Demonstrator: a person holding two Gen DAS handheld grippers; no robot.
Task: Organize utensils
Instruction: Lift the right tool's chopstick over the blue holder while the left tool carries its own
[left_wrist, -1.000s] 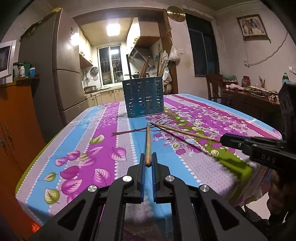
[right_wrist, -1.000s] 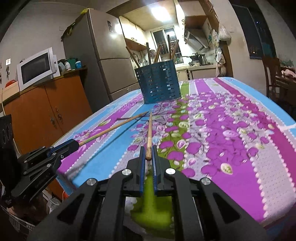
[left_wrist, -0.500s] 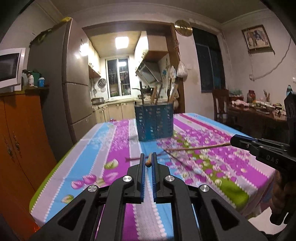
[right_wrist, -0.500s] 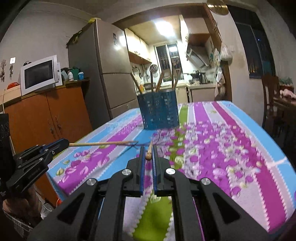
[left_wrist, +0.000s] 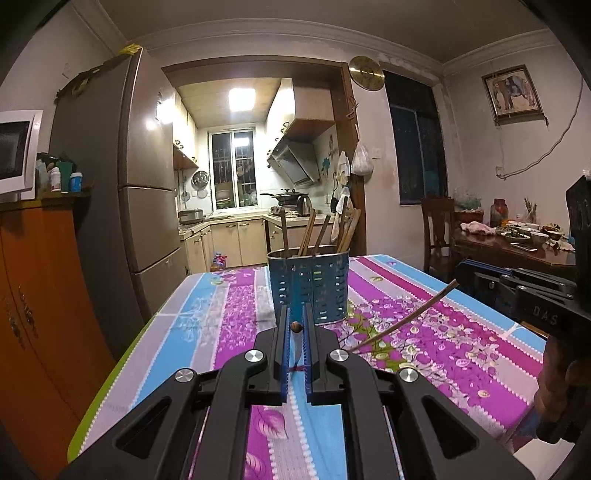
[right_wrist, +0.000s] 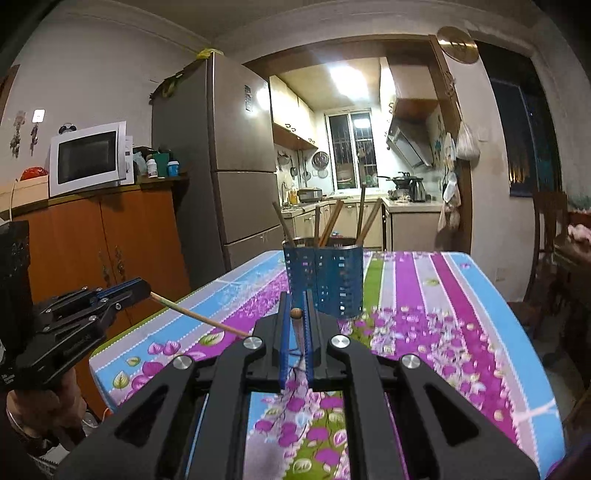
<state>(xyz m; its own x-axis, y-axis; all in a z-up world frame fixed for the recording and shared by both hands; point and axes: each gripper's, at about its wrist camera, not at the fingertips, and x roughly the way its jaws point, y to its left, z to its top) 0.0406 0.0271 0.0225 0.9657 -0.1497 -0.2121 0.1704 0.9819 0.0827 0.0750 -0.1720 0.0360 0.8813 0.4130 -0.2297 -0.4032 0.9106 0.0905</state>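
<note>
A blue perforated utensil holder (left_wrist: 308, 284) (right_wrist: 324, 280) stands upright on the floral tablecloth (left_wrist: 461, 350) (right_wrist: 443, 295), with several wooden chopsticks in it. My left gripper (left_wrist: 295, 314) (right_wrist: 146, 287) is shut on one wooden chopstick (left_wrist: 295, 326) (right_wrist: 199, 315), held in the air in front of the holder. My right gripper (right_wrist: 296, 301) (left_wrist: 466, 277) is shut on a second chopstick (right_wrist: 295, 314) (left_wrist: 402, 317), also off the table. Both sticks slope down from the jaws toward the cloth, and their far tips are hidden behind the gripper bodies.
A tall fridge (left_wrist: 147, 192) and an orange cabinet (right_wrist: 110, 240) with a microwave (right_wrist: 88, 158) stand left of the table. A wooden chair (left_wrist: 437, 229) and a side table with dishes (left_wrist: 517, 240) are on the right. A hand (right_wrist: 40, 410) holds the left gripper's handle.
Both grippers have risen with their chopsticks, which lay flat on the cloth a second ago and now hang clear of it. The holder has not moved.
</note>
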